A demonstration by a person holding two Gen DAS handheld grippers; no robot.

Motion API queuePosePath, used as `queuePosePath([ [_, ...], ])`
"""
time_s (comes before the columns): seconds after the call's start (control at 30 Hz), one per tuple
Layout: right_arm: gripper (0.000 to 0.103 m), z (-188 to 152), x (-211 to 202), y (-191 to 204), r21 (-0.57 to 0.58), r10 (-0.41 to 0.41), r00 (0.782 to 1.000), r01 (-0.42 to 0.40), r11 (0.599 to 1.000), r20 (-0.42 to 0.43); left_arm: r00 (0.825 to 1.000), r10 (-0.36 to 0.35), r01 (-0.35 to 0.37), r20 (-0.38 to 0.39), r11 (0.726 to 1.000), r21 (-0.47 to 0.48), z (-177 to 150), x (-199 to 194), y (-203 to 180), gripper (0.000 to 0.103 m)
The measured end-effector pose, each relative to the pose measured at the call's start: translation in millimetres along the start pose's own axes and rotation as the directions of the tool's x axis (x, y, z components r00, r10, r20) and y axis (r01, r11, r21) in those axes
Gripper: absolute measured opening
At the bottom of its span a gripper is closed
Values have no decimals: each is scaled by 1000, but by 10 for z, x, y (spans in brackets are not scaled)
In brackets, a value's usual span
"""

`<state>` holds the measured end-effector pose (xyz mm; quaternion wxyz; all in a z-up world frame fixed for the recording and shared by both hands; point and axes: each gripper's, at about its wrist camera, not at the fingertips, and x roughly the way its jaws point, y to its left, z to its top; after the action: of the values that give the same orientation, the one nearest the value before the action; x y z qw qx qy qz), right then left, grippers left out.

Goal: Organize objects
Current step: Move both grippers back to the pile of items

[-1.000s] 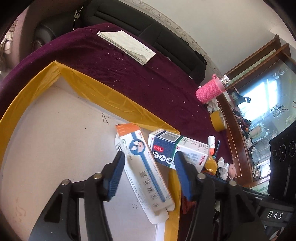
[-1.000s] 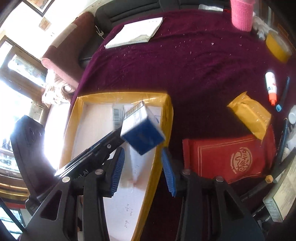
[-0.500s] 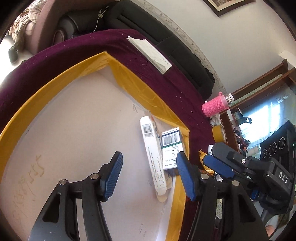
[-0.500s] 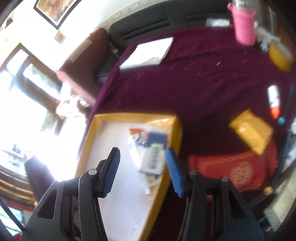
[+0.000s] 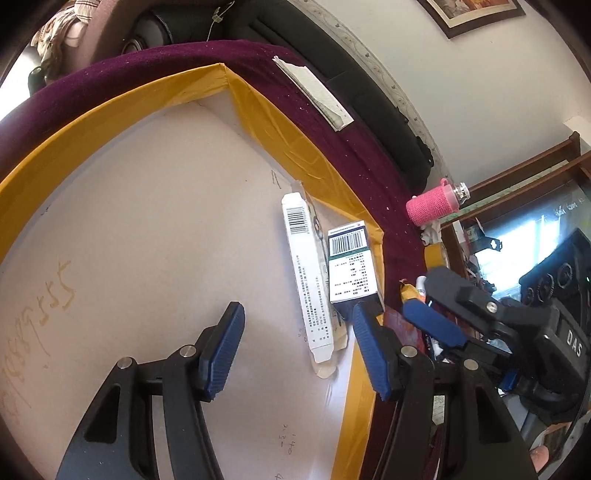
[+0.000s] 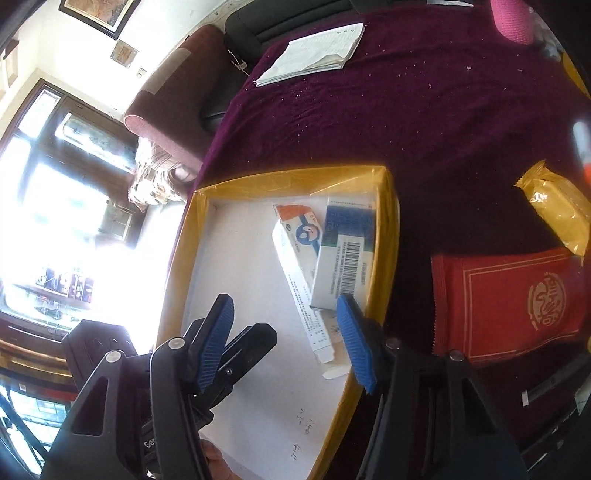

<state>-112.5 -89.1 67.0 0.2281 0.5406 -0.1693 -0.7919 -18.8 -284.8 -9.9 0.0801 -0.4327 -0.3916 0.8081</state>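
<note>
With both the left tool (image 5: 297,349) and the right tool (image 6: 282,338) released and empty, the right's jaws having just been opening, we judged its right finger could nudge the blue-and-white box (image 6: 341,258) just ahead against the tray (image 6: 388,236) wall.

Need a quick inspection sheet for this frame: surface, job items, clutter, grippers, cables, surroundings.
Surface: maroon tablecloth, speckled with crumbs.
Job's things: yellow-edged tray holds a long white carton and a smaller barcode box, side by side near its right wall.
Clutter: red packet, yellow packet, folded papers, pink-sleeved bottle.
Grippers: left gripper open, empty; right gripper jaws just opening, nothing between them.
Cables: nothing seen.
Surroundings: dark sofa, bright window, framed picture.
</note>
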Motion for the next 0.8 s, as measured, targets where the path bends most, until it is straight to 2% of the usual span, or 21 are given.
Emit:
queuePosePath([
  [0.07, 57, -36, -319, 38, -72, -52, 995, 58, 996, 80, 1000, -15, 15, 8, 1000, 12, 15, -89, -47, 55],
  [0.13, 57, -132, -817, 42, -143, -153, 959, 191, 971, 238, 999, -26, 23, 37, 998, 61, 6, -231, -193, 55],
  [0.17, 62, -183, -1048, 20, -158, -203, 925, 264, 951, 321, 998, -39, 34, 54, 994, 100, -9, -310, -326, 55],
  [0.2, 81, -296, -1338, -30, -154, -279, 857, 376, 914, 434, 997, -48, 39, 65, 989, 144, -32, -371, -460, 63],
  [0.27, 101, -456, -1684, -216, -109, -352, 754, 485, 868, 555, 996, -49, 28, 80, 970, 240, -108, -446, -781, 72],
  [0.3, 103, -537, -1845, -420, -58, -405, 715, 527, 848, 569, 995, -53, 28, 82, 959, 283, -148, -450, -936, 72],
  [0.33, 103, -584, -1926, -583, -16, -451, 712, 544, 839, 538, 996, -55, 27, 74, 943, 330, -190, -425, -1097, 73],
  [0.37, 103, -618, -1996, -791, 25, -471, 727, 531, 847, 500, 997, -46, 22, 56, 925, 380, -233, -362, -1264, 77],
  [0.4, 103, -702, -2080, -1048, 69, -451, 753, 480, 875, 480, 999, -27, 8, 38, 905, 425, -280, -274, -1413, 79],
  [0.43, 103, -752, -2123, -1227, 103, -438, 764, 446, 889, 473, 1000, -5, -6, 23, 889, 457, -317, -191, -1519, 79],
  [0.5, 103, -877, -2163, -1641, 185, -440, 780, 401, 897, 444, 999, 49, -30, -23, 851, 524, -413, 65, -1716, 79],
  [0.57, 103, -1028, -2181, -2014, 245, -428, 791, 353, 903, 438, 991, 125, -74, -54, 829, 555, -502, 321, -1829, 79],
  [0.63, 103, -1119, -2144, -2260, 285, -418, 797, 318, 904, 437, 985, 147, -74, -87, 828, 556, -531, 509, -1909, 79],
  [0.67, 103, -1135, -2147, -2365, 301, -409, 800, 298, 906, 439, 982, 158, -80, -99, 837, 542, -513, 612, -1930, 79],
  [0.8, 103, -1143, -2205, -2645, 344, -385, 793, 237, 909, 471, 973, 190, -122, -134, 907, 402, -315, 1044, -1932, 79],
])
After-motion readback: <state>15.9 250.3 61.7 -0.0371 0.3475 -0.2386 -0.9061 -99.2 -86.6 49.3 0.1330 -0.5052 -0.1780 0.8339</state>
